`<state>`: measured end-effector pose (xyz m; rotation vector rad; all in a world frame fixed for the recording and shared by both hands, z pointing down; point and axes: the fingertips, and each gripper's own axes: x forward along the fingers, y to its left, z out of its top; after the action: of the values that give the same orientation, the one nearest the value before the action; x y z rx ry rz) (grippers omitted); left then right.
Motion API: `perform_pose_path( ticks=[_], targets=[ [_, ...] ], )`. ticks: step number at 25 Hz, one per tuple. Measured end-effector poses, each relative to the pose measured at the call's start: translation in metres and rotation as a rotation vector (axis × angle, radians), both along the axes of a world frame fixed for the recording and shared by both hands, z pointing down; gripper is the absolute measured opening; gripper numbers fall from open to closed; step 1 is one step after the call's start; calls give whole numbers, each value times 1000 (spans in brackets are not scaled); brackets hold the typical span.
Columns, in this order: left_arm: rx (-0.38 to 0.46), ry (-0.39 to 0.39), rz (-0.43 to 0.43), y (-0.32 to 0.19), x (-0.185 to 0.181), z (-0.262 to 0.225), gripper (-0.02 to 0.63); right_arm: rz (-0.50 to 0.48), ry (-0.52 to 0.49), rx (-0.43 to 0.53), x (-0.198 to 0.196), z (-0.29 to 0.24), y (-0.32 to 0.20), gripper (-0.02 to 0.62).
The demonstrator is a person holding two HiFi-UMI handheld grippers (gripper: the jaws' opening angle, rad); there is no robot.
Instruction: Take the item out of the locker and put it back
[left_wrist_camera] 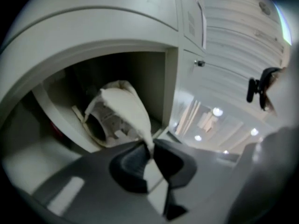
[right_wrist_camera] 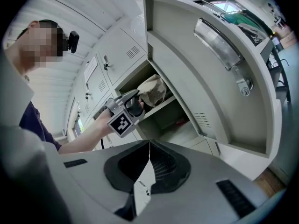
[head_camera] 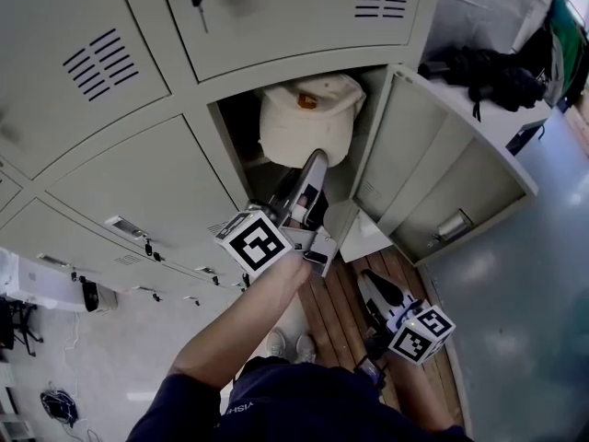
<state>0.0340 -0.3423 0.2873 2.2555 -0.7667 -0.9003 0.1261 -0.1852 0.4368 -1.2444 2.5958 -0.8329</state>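
Frankly, from the head view my left gripper (head_camera: 316,159) covers the lower edge of the cap (head_camera: 308,118), and the back of the locker (head_camera: 371,132) behind it is too dark for me to read. The cream cap sits inside the open compartment, at twelve o'clock from my left gripper, whose jaws pinch a fold of its fabric. The door (head_camera: 433,164) stands swung out at three o'clock. My right gripper (head_camera: 368,282) hangs low at five o'clock, outside the locker, its jaws pressed together on nothing.
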Motion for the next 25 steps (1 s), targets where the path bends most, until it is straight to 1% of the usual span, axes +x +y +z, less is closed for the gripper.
perform_pose_path(
  ticks=[8,12,17,20,25],
  targets=[
    [-31,35,-68,-55,-4,-2,21,19,-2,-15,11,5,-4,6],
    [-110,47,-91,-76,-5,9,21,27,-3,-24,14,7,-6,6],
    [-208,62,-115,-87,-4,27,21,33,-4,-31,17,9,-7,6],
    [-235,72,-120,-92,-5,31,21,33,-2,-35,17,9,-8,6],
    [-249,45,-132,-97,-7,30,20,31,-3,-35,16,9,-9,6]
  ],
)
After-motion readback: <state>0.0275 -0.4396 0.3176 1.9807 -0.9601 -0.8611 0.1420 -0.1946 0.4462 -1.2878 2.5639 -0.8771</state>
